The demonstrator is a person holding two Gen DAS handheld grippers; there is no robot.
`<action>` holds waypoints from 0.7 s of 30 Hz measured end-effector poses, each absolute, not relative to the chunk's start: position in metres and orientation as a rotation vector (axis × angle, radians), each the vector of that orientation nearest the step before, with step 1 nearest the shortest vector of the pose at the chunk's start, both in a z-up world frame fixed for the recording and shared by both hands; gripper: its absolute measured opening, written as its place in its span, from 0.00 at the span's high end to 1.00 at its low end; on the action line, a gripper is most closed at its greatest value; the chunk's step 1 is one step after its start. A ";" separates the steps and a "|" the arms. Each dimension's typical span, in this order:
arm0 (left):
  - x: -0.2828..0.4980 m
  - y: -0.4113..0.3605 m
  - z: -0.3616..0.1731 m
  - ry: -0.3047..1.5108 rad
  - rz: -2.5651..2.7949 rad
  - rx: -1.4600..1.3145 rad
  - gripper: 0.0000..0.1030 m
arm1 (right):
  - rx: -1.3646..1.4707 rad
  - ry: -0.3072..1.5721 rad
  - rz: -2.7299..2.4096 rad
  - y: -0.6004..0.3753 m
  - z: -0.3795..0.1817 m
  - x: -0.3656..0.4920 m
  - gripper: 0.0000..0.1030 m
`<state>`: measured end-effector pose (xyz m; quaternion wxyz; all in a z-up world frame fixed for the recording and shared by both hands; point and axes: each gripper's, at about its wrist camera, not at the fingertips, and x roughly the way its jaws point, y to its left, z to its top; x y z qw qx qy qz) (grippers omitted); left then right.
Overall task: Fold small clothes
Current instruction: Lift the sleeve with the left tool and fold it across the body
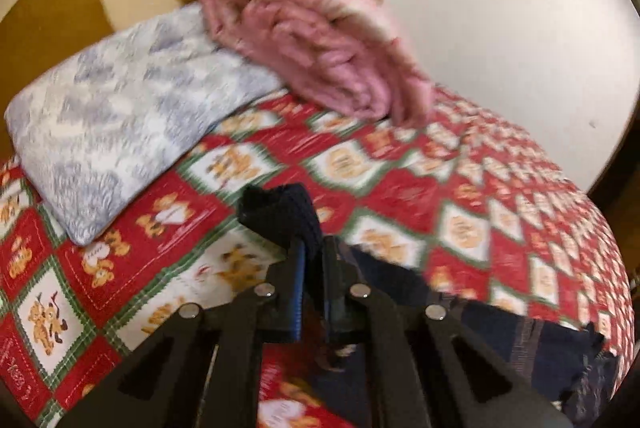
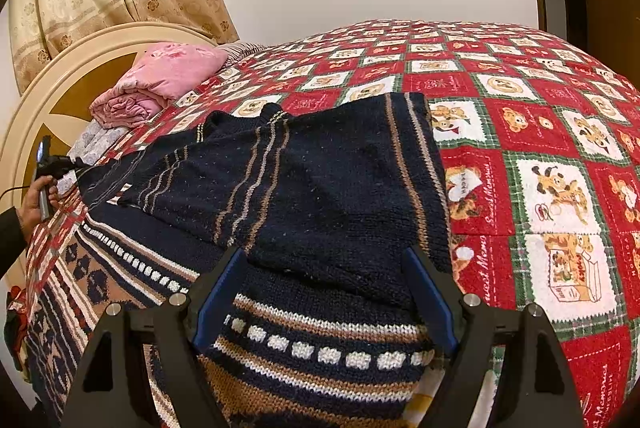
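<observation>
Fold half done: left gripper [image 1: 310,256] pinches navy knit sweater [image 2: 320,188] sleeve; right gripper [image 2: 326,300] gapes wide, empty, lower frame.

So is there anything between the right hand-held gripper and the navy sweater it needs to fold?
Nothing visible. The right hand-held gripper is open, directly above the navy sweater, with no object between them. The left hand-held gripper is already shut on a piece of the dark knit.
</observation>
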<state>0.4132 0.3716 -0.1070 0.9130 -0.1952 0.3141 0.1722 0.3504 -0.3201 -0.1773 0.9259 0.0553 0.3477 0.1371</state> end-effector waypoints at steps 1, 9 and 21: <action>0.412 0.364 -0.099 0.635 0.338 -0.393 0.93 | 0.115 0.712 0.282 -0.320 -0.177 0.350 0.21; 0.400 0.267 -0.039 0.582 0.102 -0.337 0.93 | 0.131 0.701 0.288 -0.323 -0.176 0.349 0.21; 0.384 0.066 0.001 0.621 -0.287 -0.258 0.93 | 0.172 0.674 0.305 -0.329 -0.174 0.345 0.21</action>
